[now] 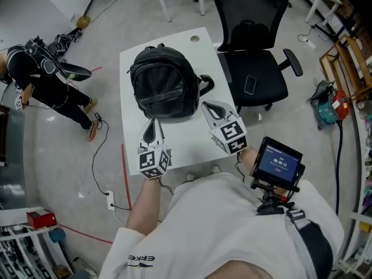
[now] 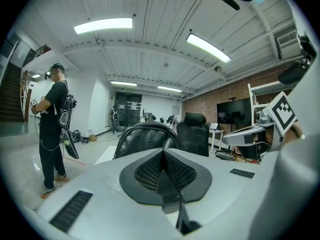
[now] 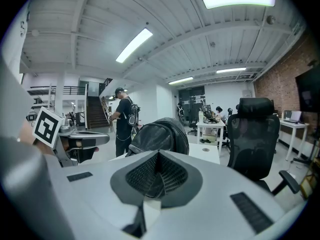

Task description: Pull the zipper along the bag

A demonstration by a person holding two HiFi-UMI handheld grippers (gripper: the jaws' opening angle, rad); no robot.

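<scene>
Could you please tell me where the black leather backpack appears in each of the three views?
Head view: the black leather backpack sits upper centre, on the white table.
Left gripper view: backpack centred, mid-height.
Right gripper view: backpack centred, mid-height.
Shared landmark: the black office chair, right of it everywhere.

Right hand-held gripper (image 3: 159, 168) jaws together, black backpack (image 3: 162, 133) beyond, office chair (image 3: 255, 136) right

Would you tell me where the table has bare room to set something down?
Bare table lies between backpack and near edge, below left gripper and right gripper, and around the cable hole. The backpack's left is tight.
</scene>
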